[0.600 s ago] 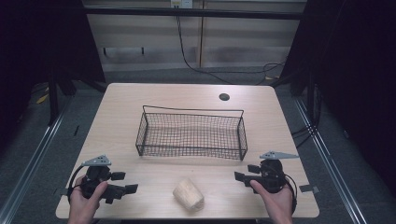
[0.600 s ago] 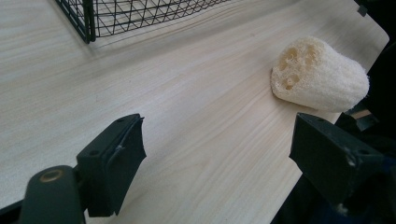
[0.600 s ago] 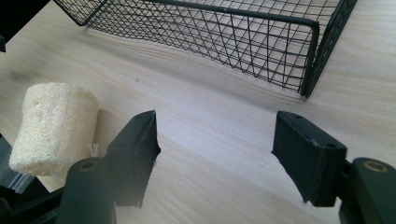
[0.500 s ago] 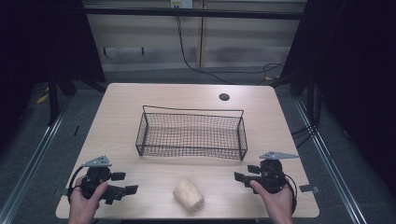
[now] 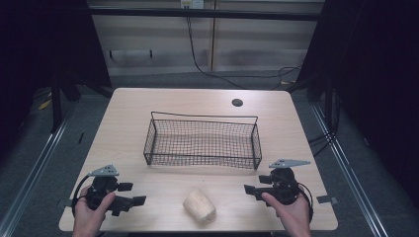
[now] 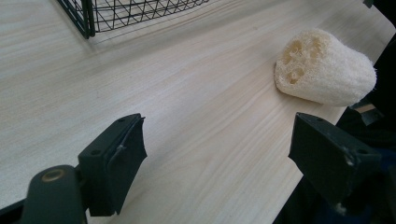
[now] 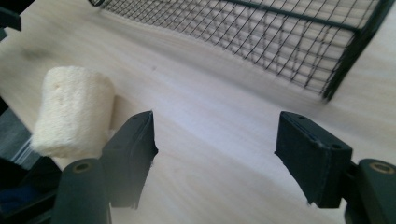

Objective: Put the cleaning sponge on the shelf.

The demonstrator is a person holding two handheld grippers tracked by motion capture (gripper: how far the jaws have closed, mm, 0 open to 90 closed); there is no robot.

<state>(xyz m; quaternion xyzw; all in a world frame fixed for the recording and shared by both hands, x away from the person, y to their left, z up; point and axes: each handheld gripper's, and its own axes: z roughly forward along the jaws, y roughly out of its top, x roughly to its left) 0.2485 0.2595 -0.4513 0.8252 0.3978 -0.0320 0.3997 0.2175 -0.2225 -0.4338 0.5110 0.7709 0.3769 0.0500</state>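
Pale, fibrous loofah sponge (image 5: pixel 199 206) lies at the wooden table's (image 5: pixel 128 113) near edge between both grippers, left gripper (image 5: pixel 129 194) and right gripper (image 5: pixel 251 185), jaws apart and empty; black wire basket (image 5: pixel 202 143) is cut off in both gripper views.

One loofah piece (image 5: pixel 199 206) at 6 o'clock, one wire basket (image 5: pixel 202 140) at centre, two grippers, left (image 5: pixel 129 194) at 8 o'clock, right (image 5: pixel 253 185) at 4 o'clock, one table (image 5: pixel 148 106)

Colour-wise it's pretty muted here: the loofah sponge (image 5: pixel 199 206) is a creamy off-white with a fibrous, holey texture, sitting on a pale wood-grain table (image 5: pixel 197 101). The wire basket (image 5: pixel 202 140) is black mesh in a fine grid. Both grippers, left (image 5: pixel 129 195) and right (image 5: pixel 253 188), are black with grey plates on top.
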